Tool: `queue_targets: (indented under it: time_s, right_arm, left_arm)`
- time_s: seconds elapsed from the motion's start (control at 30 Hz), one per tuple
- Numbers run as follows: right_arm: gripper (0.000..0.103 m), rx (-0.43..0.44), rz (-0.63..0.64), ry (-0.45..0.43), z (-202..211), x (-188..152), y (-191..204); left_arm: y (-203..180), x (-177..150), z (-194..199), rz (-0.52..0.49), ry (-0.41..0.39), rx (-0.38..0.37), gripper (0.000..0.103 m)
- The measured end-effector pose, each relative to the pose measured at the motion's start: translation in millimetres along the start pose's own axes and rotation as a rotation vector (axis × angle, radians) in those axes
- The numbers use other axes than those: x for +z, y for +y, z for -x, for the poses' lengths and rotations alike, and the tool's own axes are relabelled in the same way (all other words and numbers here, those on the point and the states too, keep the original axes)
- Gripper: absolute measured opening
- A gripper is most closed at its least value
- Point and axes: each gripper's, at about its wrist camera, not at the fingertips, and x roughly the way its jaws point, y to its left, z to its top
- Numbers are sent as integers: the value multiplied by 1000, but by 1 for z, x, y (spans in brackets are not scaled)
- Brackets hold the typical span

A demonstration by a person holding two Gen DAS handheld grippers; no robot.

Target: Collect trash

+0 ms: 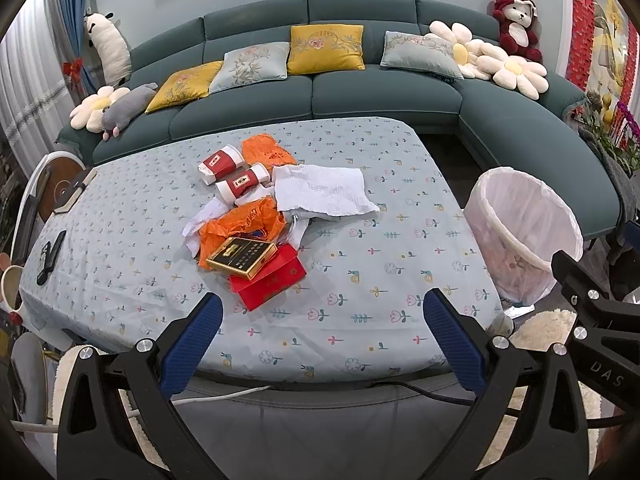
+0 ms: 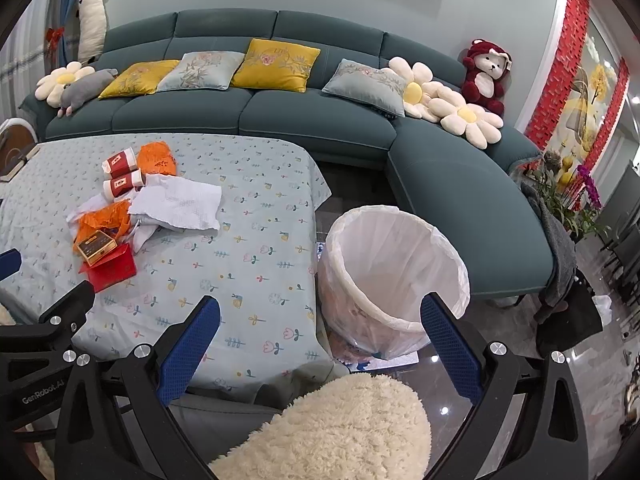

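Observation:
A pile of trash lies mid-table: a gold-and-black box (image 1: 242,257) on a red packet (image 1: 272,280), orange plastic bags (image 1: 240,220), two red-and-white paper cups (image 1: 236,178), and white paper towels (image 1: 324,190). The pile also shows in the right wrist view, with the box (image 2: 97,246) at the left. A white-lined trash bin (image 1: 524,232) (image 2: 394,276) stands on the floor right of the table. My left gripper (image 1: 322,332) is open and empty, near the table's front edge. My right gripper (image 2: 320,340) is open and empty, in front of the bin.
The table (image 1: 360,272) has a floral cloth. A black remote (image 1: 50,258) lies at its left edge. A teal sofa (image 1: 320,92) with cushions stands behind. A fluffy cream stool (image 2: 332,428) is below the right gripper. A cable (image 1: 420,392) runs under the table's front.

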Motion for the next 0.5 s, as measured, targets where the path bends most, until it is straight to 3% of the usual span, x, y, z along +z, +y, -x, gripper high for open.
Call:
queue_targets:
  time_s: [0.5]
  right_arm:
    - [96,-2,3,-3,1,0,2]
  left_arm:
    - [3,3,3,11,0,-1,96]
